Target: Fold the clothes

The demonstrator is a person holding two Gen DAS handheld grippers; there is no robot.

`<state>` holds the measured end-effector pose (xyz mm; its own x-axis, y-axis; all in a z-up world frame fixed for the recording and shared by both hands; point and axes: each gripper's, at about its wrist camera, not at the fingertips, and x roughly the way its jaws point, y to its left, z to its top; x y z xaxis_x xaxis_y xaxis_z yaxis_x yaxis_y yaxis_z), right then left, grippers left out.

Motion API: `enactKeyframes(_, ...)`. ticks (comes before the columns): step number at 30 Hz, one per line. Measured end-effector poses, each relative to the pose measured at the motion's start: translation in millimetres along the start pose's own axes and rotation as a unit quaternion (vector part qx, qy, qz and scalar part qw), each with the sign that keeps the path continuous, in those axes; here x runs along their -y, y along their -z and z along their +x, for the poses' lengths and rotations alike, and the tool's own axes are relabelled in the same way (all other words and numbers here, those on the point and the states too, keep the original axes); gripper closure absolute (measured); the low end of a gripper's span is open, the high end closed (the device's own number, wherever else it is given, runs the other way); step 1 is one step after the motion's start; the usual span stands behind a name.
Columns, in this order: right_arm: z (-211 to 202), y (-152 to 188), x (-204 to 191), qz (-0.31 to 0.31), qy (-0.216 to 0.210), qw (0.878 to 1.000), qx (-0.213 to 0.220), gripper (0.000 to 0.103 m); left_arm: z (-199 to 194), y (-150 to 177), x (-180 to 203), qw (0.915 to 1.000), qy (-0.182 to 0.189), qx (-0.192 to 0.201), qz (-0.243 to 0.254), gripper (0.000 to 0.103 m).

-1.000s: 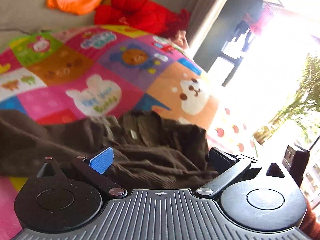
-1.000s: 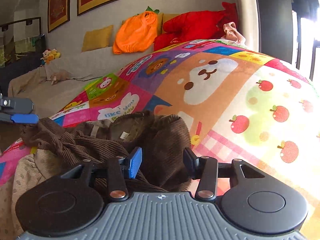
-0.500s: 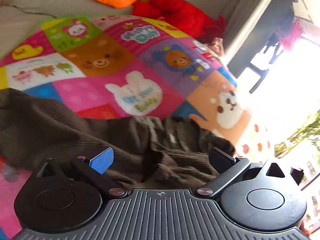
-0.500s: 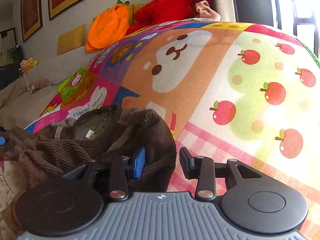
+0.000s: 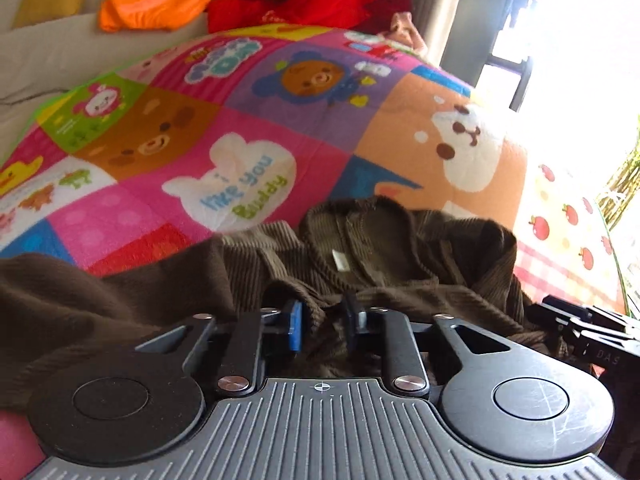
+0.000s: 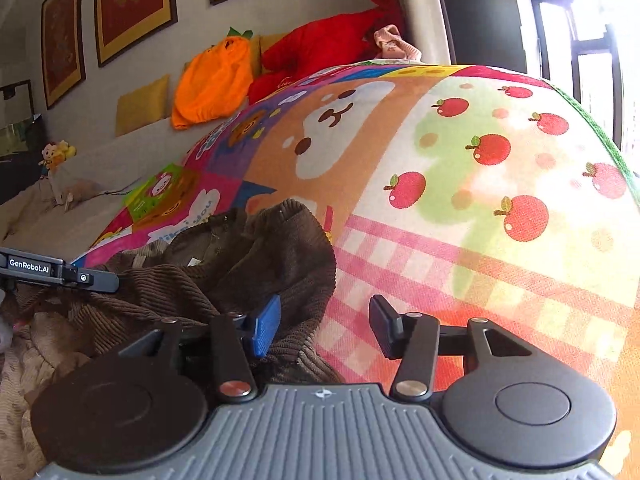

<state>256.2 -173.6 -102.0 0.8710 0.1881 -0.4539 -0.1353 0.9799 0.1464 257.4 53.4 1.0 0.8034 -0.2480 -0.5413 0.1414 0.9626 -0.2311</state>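
Left wrist view: the left gripper (image 5: 322,322) had its jaws pinched narrow on a ridge of the brown corduroy garment (image 5: 360,248), which lay bunched on the near part of the patchwork blanket (image 5: 248,120); judged risk was that so small a bite would slip, or drag several layers together, when lifted. Right wrist view: the right gripper (image 6: 324,326) had its jaws opening, the blue pad (image 6: 264,330) at the cloth's edge and the other over bare blanket, nothing clamped. Only this view showed the garment's right-hand edge, the apple-print panel (image 6: 500,184) and the framed pictures (image 6: 132,4); only the left showed the neck label (image 5: 340,260) squarely.
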Motion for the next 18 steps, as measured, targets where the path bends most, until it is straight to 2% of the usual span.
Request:
enactKeyframes(2, 0, 0, -3, -0.007, 0.002, 1.000, 0.004, 0.054, -10, -12, -4, 0.9988, -0.021, 0.044, 0.007, 0.093)
enactKeyframes(4, -2, 1, -5, -0.010, 0.008, 1.000, 0.012, 0.054, -12, -18, -11, 0.9954, -0.060, 0.072, 0.018, 0.094)
enactKeyframes(7, -6, 3, -5, -0.007, 0.020, 1.000, 0.023, 0.049, 0, -11, -27, 0.9921, -0.109, 0.056, 0.029, 0.094)
enactKeyframes(10, -8, 4, -1, 0.007, 0.031, 0.999, 0.030, 0.047, -1, 1, -49, 0.9919, -0.124, 0.026, -0.008, 0.090)
enactKeyframes(11, -9, 4, 0, 0.010, 0.033, 0.999, 0.031, 0.047, -8, 3, -57, 0.9944, -0.094, 0.022, -0.043, 0.089)
enactKeyframes(12, -8, 4, -2, 0.005, 0.033, 0.999, 0.030, 0.047, -15, 4, -64, 0.9948, -0.063, 0.017, -0.078, 0.079)
enactKeyframes(13, -7, 3, -4, -0.003, 0.030, 0.999, 0.026, 0.047, -22, 5, -69, 0.9935, -0.031, 0.013, -0.109, 0.060)
enactKeyframes(15, -4, 3, -9, -0.017, 0.027, 0.999, 0.019, 0.047, -26, 3, -66, 0.9893, 0.043, 0.006, -0.139, 0.037)
enactKeyframes(16, -3, 3, -12, -0.021, 0.026, 0.999, 0.017, 0.047, -21, 2, -60, 0.9891, 0.057, -0.005, -0.135, 0.026)
enactKeyframes(18, -4, 4, -13, -0.022, 0.027, 0.999, 0.019, 0.047, -9, 0, -47, 0.9886, 0.079, -0.026, -0.125, 0.022)
